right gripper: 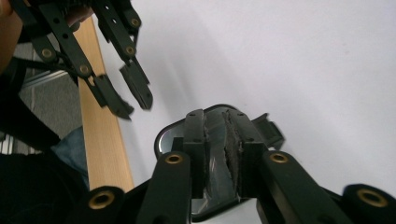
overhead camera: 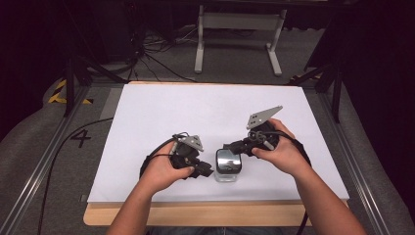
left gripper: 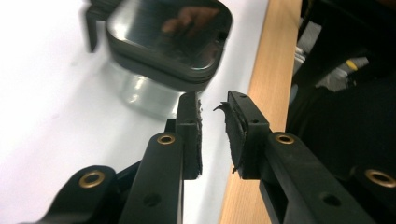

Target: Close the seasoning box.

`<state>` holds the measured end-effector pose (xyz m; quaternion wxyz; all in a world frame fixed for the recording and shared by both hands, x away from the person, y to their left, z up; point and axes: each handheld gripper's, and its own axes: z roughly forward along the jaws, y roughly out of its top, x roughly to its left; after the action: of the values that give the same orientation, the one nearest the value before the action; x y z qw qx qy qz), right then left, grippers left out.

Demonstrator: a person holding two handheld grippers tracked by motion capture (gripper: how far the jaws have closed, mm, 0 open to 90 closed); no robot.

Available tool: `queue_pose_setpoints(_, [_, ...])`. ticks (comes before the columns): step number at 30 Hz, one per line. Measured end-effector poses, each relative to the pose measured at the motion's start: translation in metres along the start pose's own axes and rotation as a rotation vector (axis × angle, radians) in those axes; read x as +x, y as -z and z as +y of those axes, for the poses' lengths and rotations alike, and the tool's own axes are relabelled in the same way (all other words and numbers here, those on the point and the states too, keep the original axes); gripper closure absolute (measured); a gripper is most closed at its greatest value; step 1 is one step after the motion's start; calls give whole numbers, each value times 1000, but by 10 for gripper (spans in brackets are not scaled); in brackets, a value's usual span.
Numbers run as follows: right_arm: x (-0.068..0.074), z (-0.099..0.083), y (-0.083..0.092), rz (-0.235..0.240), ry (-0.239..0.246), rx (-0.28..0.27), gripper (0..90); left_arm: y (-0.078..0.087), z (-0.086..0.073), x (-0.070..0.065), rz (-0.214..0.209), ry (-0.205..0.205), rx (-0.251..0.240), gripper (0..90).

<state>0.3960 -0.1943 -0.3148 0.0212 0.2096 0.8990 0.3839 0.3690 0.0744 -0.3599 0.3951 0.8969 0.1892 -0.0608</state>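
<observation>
Small clear container (overhead camera: 228,166) with a dark glossy square lid, rounded corners, side latch tab. It sits upright on the white worktop (overhead camera: 195,112), near the front edge, between the two grippers.

Handling guess: light, rigid plastic, smooth and slick on the lid top, so pinching the flat lid would likely slip. Better hold looks like the lid rim or the latch tab (right gripper: 270,128); clear body walls could also take a squeeze but may skate on the white sheet. Lid is reflective, shows a hand mirrored in it.

Left gripper (left gripper: 212,109) sits just beside the container's near corner, jaws parted a little with nothing between them, pads worn and frayed. From the right gripper view the same jaws (right gripper: 133,100) hang over the wooden worktop edge (right gripper: 100,140).

Right gripper (right gripper: 215,126) is over the lid, jaws slightly apart, lid surface seen through the gap, no pad pressing on anything I can make out. Both hands hold close in around the container.
</observation>
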Motion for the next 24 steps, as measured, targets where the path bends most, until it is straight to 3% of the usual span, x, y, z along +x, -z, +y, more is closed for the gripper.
queue_pose_setpoints(7, [-17,-7,29,-71,-36,-81,710,35,-20,8,117,64,-81,695])
queue_pose_setpoints(10, [-28,-15,40,-107,-56,-106,674,47,-26,11,145,91,-109,677])
queue_pose_setpoints(16, [-51,-34,52,-166,-118,-126,589,55,-34,24,238,143,-157,600])
queue_pose_setpoints(24, [-85,-67,68,-291,-196,-167,515,63,-46,45,332,212,-224,516])
